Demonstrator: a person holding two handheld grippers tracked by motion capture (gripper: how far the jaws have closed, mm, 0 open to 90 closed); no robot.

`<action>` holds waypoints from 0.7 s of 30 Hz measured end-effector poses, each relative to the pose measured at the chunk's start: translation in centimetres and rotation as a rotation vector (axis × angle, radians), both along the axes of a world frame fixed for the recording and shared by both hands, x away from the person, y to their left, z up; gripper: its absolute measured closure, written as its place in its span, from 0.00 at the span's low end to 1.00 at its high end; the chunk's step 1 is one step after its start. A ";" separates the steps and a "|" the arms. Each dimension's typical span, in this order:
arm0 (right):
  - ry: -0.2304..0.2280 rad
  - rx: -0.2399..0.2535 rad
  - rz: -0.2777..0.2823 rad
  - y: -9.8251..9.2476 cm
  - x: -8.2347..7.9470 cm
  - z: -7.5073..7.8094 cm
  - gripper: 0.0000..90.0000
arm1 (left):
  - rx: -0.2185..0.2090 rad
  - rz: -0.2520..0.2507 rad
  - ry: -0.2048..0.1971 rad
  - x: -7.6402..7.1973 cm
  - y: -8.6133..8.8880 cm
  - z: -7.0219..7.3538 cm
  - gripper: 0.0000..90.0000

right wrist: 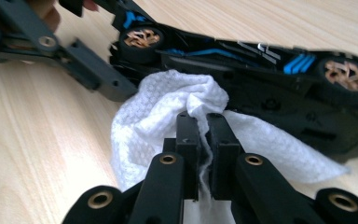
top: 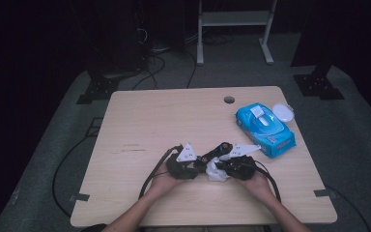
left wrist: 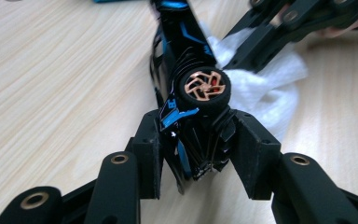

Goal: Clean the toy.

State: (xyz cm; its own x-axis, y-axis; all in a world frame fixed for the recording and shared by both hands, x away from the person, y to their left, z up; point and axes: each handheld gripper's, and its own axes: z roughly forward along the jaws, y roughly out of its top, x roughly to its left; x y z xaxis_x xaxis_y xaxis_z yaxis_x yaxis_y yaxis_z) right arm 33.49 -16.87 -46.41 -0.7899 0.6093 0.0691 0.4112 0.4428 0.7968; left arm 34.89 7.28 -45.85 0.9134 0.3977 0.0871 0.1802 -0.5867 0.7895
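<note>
Wipe (right wrist: 168, 112) sits pinched in the right gripper (right wrist: 204, 126); left gripper (left wrist: 198, 140) clamps the toy car (left wrist: 186, 93).

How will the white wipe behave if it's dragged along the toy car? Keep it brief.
Likely floppy: the white wipe bunches and drapes from the right gripper. Probably light, so it would follow the toy car body's contours. It may snag on wheels.

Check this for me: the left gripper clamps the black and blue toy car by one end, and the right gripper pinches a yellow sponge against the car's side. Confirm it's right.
One thing is off: the right gripper pinches a white wipe, not a yellow sponge, as the right gripper view shows. The rest holds: the left gripper clamps the black and blue toy car by one end, and the wipe lies against the car's side.
</note>
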 end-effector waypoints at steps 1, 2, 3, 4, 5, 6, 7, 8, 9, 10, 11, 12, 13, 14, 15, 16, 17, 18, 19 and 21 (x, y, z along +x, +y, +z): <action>-0.004 0.001 0.004 0.0 0.0 0.1 0.94 | -0.002 0.006 0.003 0.1 0.2 0.0 0.64; -0.006 0.001 0.006 0.0 -0.2 0.2 0.94 | -0.001 0.009 0.000 0.2 0.3 0.0 0.64; -0.011 0.001 0.006 0.0 -0.2 0.3 0.94 | -0.002 0.010 0.000 0.3 0.4 0.0 0.64; -0.013 0.004 0.004 -0.1 -0.3 0.4 0.94 | -0.005 0.014 0.005 0.4 0.5 0.0 0.64; -0.013 0.009 -0.004 -0.2 -0.3 0.6 0.94 | -0.011 0.017 0.004 0.5 0.7 0.0 0.64; -0.016 0.013 -0.007 -0.3 -0.3 0.7 0.94 | -0.009 0.018 0.001 0.6 0.9 0.0 0.64; -0.025 0.013 -0.010 -0.5 -0.4 0.9 0.94 | -0.009 0.022 0.002 0.7 1.1 0.1 0.64; -0.033 0.020 -0.016 -0.6 -0.4 1.2 0.94 | -0.011 0.025 0.000 0.8 1.3 0.1 0.64; -0.040 0.031 -0.024 -0.8 -0.5 1.5 0.94 | -0.014 0.032 -0.001 0.9 1.5 0.2 0.64; -0.056 0.043 -0.029 -1.0 -0.4 2.1 0.94 | -0.012 0.032 -0.004 0.9 1.6 0.2 0.65; -0.064 0.049 -0.033 -1.0 -0.4 2.4 0.94 | -0.023 0.036 -0.002 1.0 1.7 0.2 0.65; -0.075 0.054 -0.039 -0.9 -0.2 2.9 0.94 | -0.025 0.037 0.002 1.1 1.8 0.2 0.65; -0.086 0.059 -0.044 -0.7 0.0 3.4 0.93 | -0.027 0.037 0.004 1.1 1.8 0.2 0.65; -0.095 0.064 -0.045 -0.5 0.2 3.7 0.93 | -0.026 0.036 0.000 1.1 1.8 0.2 0.65; -0.101 0.069 -0.047 -0.1 0.5 4.0 0.94 | -0.023 0.034 -0.002 1.0 1.8 0.1 0.65; -0.105 0.074 -0.048 0.4 0.8 4.3 0.94 | -0.020 0.032 -0.004 1.0 1.8 0.1 0.65; -0.102 0.077 -0.047 0.9 1.0 4.4 0.93 | -0.025 0.032 -0.005 0.9 1.8 0.1 0.65; -0.106 0.059 -0.048 1.6 1.3 4.5 0.93 | -0.025 0.029 -0.006 0.9 1.8 0.1 0.65; -0.114 0.040 -0.048 2.2 1.5 4.4 0.93 | -0.024 0.026 -0.006 0.9 1.8 0.1 0.65; -0.113 0.007 -0.039 3.3 2.0 4.0 0.93 | -0.020 0.021 -0.008 0.9 1.8 0.1 0.65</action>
State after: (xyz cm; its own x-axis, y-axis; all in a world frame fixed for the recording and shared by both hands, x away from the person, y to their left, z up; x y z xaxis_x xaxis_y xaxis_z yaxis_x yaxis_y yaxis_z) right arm 35.51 -13.60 -42.37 -0.7685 0.6397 -0.0144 0.3359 0.4224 0.8419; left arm 35.80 9.10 -45.74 0.9041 0.4185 0.0865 0.1857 -0.5671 0.8024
